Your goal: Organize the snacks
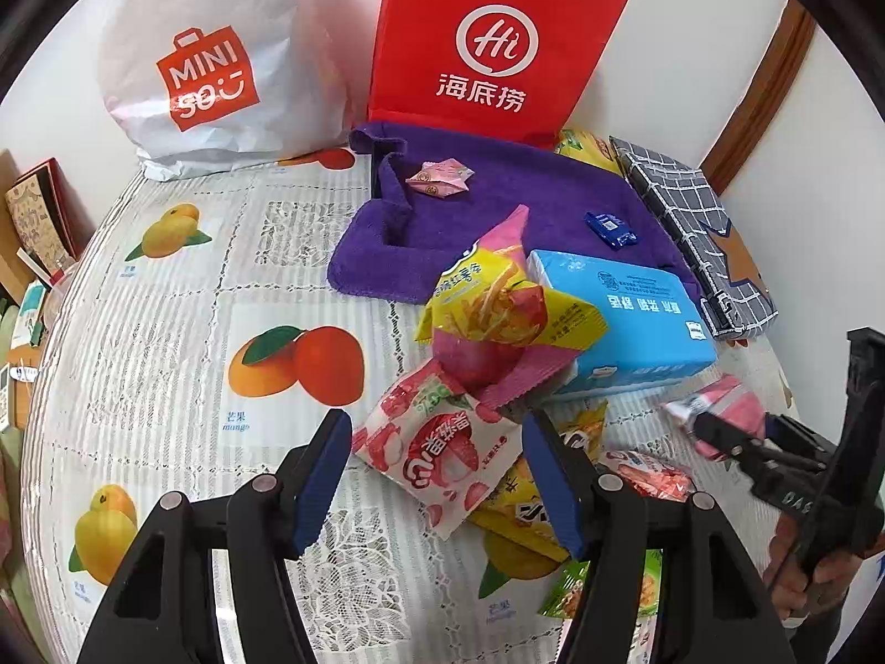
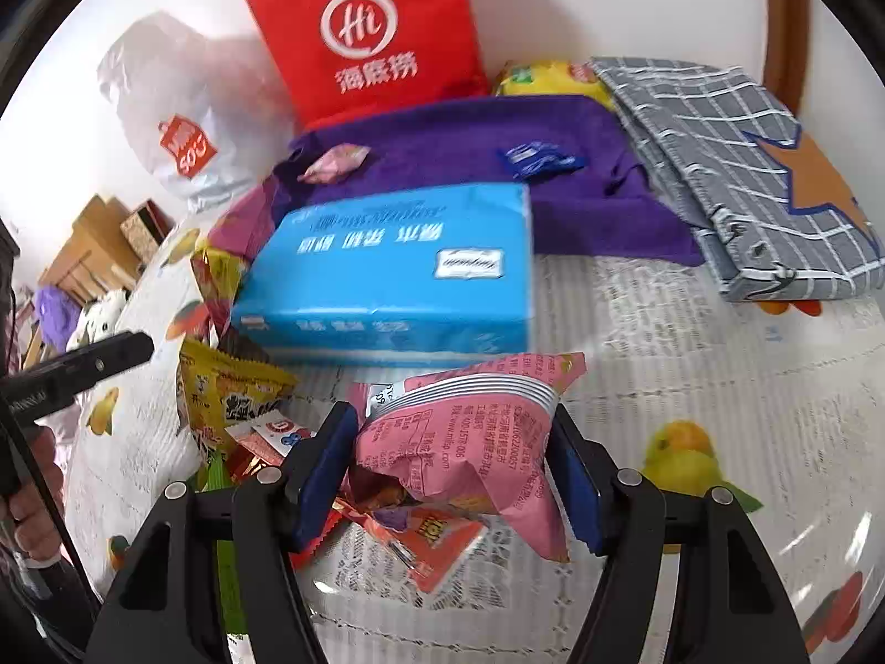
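Note:
In the left wrist view my left gripper [image 1: 437,481] is shut on a white and red lychee packet [image 1: 442,454], which spans from one blue pad to the other above a yellow packet [image 1: 520,509]. My right gripper [image 2: 451,481] is shut on a crumpled pink snack packet [image 2: 470,442], both pads pressing its sides. Under it lies a red packet [image 2: 437,548]. The left wrist view shows the right gripper [image 1: 719,437] at the far right with that pink packet [image 1: 730,398]. A yellow and pink chip bag [image 1: 498,304] leans on a blue tissue pack [image 1: 625,315].
A purple towel [image 1: 498,193] behind the pile carries a small pink candy [image 1: 437,177] and a blue wrapper [image 1: 608,227]. A red paper bag [image 1: 492,39] and a white shopping bag [image 1: 204,66] stand against the wall. A grey checked fabric box [image 1: 691,232] lies at the right.

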A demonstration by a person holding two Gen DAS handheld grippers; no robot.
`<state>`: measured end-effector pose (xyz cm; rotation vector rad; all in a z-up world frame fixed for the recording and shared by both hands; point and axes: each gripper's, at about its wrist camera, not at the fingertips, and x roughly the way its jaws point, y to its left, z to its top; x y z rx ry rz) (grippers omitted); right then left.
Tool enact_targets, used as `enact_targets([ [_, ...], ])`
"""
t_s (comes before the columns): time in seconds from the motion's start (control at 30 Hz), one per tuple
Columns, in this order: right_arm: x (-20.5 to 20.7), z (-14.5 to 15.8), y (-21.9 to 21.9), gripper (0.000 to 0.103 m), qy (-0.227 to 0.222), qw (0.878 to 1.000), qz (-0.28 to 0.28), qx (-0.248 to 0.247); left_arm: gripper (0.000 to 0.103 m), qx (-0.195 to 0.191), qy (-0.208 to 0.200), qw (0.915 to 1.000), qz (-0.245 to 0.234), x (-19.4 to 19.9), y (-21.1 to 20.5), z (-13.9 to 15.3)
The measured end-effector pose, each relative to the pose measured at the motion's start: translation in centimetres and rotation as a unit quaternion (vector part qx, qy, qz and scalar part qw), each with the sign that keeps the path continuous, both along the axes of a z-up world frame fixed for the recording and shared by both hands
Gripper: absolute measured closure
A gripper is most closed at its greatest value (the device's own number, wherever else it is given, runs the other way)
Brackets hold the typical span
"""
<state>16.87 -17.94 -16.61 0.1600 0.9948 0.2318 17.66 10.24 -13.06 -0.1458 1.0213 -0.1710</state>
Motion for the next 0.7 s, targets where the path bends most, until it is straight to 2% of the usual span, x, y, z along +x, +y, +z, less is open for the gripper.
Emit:
enact_targets([
  [0.47, -0.9, 0.1, -1.7, 0.035, -0.014, 1.0, -0.026, 0.004, 0.041, -0.011, 0.012, 0.9991, 0.039, -0.9, 2.9, -0.9],
  [0.7, -1.0, 0.0, -2.1, 0.035, -0.016, 0.999, -0.029, -0.006, 0.041, -0.013, 0.006, 0.9996, 0.023, 0.2, 1.6, -0.4],
])
